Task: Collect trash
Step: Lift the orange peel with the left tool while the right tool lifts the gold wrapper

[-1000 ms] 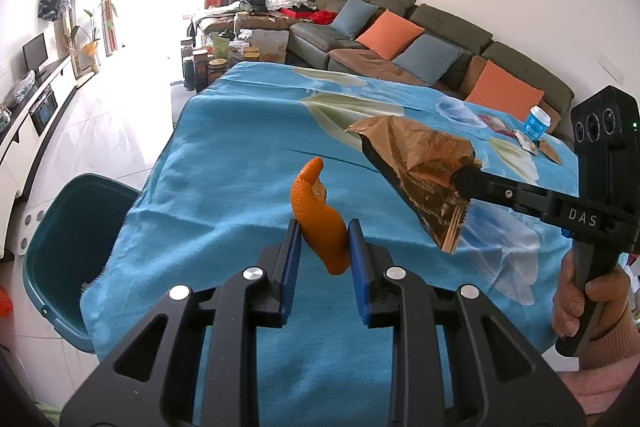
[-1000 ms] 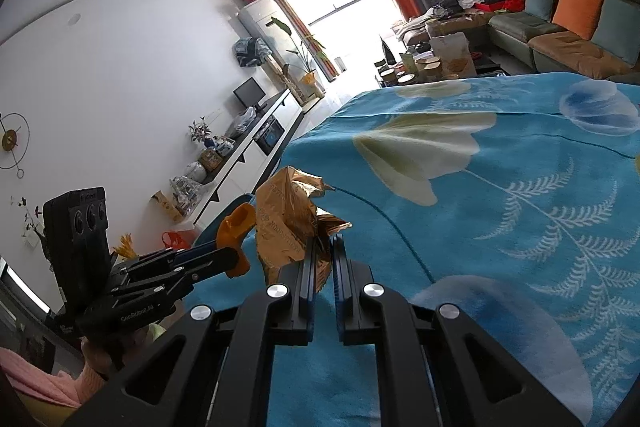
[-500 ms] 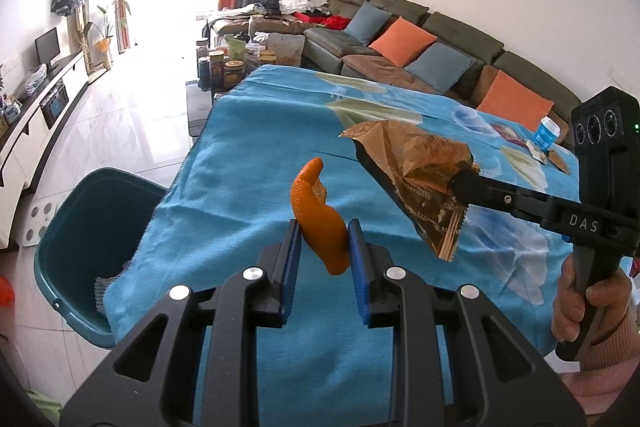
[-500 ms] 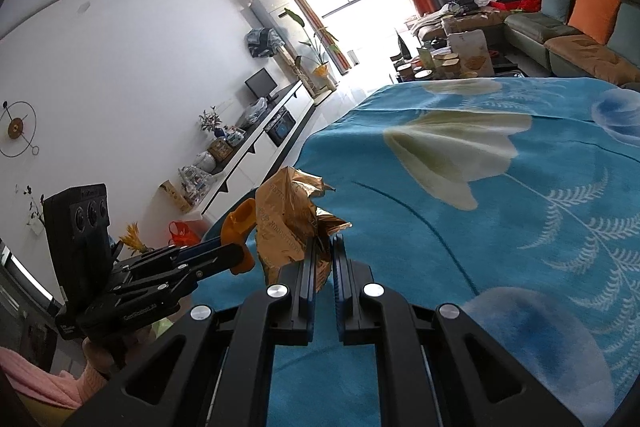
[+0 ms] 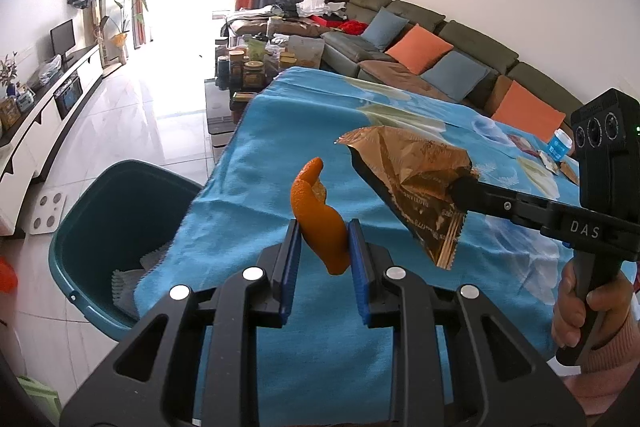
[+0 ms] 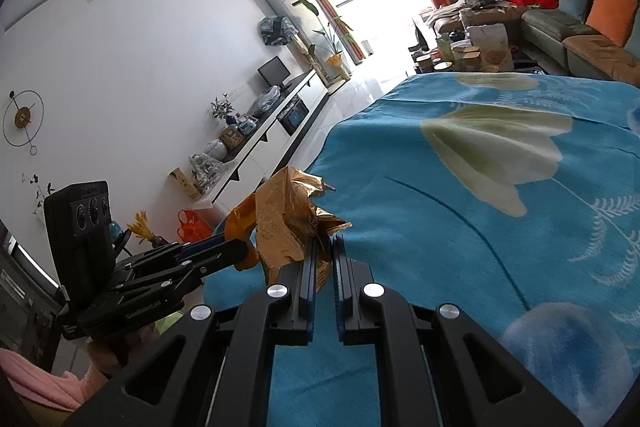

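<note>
A: Left gripper (image 5: 322, 245) clamps the curled orange peel (image 5: 316, 215); right gripper (image 6: 323, 251) pinches the crumpled gold foil wrapper (image 6: 288, 219), both above the blue-clothed surface (image 5: 280, 147).

B: Teal plastic bin (image 5: 116, 227) lies beyond the edge; drop pending, more litter (image 5: 556, 159) remains far off.

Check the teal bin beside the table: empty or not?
Not empty. The teal plastic bin holds grey-white crumpled material at its bottom, partly hidden behind the blue tablecloth edge.
</note>
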A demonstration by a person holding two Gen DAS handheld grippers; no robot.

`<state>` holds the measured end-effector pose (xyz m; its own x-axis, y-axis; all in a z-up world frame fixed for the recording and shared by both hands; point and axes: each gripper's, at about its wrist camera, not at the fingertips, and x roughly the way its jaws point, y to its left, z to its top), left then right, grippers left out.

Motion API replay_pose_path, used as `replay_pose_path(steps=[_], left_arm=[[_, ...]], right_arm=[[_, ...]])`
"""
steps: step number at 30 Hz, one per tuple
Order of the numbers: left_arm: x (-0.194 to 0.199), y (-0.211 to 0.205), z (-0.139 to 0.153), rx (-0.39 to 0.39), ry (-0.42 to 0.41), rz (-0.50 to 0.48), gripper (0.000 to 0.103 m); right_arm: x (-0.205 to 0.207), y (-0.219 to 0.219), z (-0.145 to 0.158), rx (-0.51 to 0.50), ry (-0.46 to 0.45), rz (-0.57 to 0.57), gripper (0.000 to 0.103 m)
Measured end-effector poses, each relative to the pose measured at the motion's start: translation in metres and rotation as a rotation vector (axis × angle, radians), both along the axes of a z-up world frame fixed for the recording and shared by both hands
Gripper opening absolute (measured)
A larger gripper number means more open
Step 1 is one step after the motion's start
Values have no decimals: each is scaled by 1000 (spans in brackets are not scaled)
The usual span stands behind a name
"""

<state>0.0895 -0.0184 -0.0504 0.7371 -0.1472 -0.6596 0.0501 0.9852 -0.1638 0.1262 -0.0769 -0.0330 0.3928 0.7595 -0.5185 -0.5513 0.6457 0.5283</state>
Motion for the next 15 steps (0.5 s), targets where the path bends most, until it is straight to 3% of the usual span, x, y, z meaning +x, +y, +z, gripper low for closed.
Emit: replay_pose_path(steps=[15], left_arm=[[-4,22,0,2,0,60,24]], right_arm=[[15,31,-3,-1,25,58,7]])
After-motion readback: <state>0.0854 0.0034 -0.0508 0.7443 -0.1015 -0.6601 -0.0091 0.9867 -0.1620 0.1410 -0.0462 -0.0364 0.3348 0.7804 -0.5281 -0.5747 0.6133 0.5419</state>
